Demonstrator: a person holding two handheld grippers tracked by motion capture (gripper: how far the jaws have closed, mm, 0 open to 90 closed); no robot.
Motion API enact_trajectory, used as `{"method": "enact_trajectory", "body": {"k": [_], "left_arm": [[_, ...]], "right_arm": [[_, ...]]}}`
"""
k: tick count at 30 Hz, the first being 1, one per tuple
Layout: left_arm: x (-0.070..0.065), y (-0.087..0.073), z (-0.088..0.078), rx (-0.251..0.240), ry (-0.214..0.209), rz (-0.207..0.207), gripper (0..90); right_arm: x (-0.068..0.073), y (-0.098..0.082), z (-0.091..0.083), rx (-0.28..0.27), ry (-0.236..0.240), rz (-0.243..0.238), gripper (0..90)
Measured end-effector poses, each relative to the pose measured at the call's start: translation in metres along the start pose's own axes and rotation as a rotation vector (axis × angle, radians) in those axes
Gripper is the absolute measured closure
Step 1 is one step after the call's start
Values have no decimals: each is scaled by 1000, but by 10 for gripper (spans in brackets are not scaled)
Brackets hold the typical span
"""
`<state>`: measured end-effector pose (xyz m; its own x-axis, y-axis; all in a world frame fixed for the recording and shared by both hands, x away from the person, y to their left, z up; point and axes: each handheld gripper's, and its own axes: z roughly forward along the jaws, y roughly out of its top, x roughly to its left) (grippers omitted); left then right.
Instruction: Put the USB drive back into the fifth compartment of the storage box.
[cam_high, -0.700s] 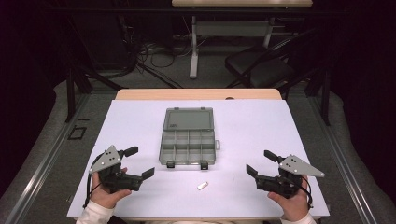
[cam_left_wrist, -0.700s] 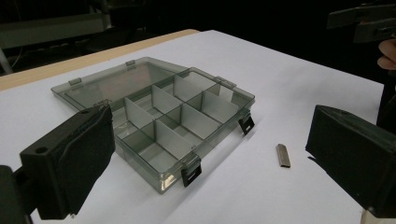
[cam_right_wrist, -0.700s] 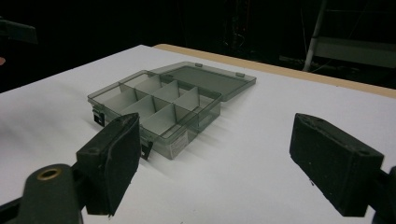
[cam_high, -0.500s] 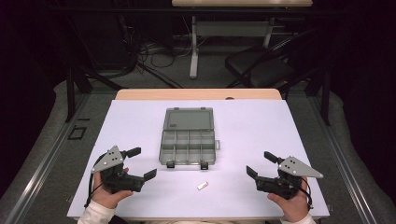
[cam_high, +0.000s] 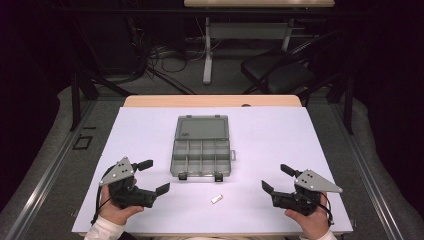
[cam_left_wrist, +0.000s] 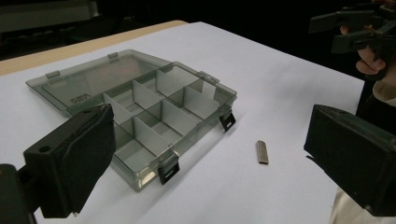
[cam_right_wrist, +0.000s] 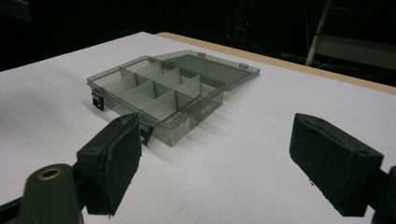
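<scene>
The compartment box (cam_high: 201, 159) is of smoky translucent plastic, its lid (cam_high: 202, 127) folded flat back on the desk (cam_high: 310, 150), the tray divided by pale partitions into small cells, with two black latches hanging at its near wall. It sits ahead of and between the two sets of jaws, touching neither. A small pale metal piece (cam_high: 216, 199) lies flat on the white sheet, just short of the box's near wall and between the two grippers, nearer the right one in the high view. The left gripper (cam_high: 152, 176) rests low with its jaws spread wide and nothing between them; in the left gripper view the box lies ahead of the left jaw and the metal piece (cam_left_wrist: 262, 152) ahead in the gap. The right gripper (cam_high: 274, 179) likewise stands with jaws wide apart and empty. Bare sheet surrounds box and piece on all sides; the desk's near edge lies just behind both hands, and its wooden far edge lies beyond the lid.
</scene>
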<state>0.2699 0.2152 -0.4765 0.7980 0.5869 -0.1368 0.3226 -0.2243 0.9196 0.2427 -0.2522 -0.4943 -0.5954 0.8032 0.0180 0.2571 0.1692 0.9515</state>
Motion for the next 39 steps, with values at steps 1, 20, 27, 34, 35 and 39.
{"method": "enact_trajectory", "body": {"k": [1,20,27,34,35,39], "left_arm": [[-1,0,1,6,1,1,22],[-12,9,13,147,-23,-46,23],[-14,9,18,197,-20,-63,33],[-14,9,23,242,-9,-74,33],[-14,9,24,248,-6,-72,33],[-15,11,26,281,-2,-70,40]], "right_arm": [[0,0,0,-1,-1,1,166],[-3,-2,4,21,14,12,168],[-3,-3,5,30,16,17,169],[-3,-4,7,40,22,11,169],[-3,-5,7,41,21,14,169],[-2,-5,8,44,26,9,169]]}}
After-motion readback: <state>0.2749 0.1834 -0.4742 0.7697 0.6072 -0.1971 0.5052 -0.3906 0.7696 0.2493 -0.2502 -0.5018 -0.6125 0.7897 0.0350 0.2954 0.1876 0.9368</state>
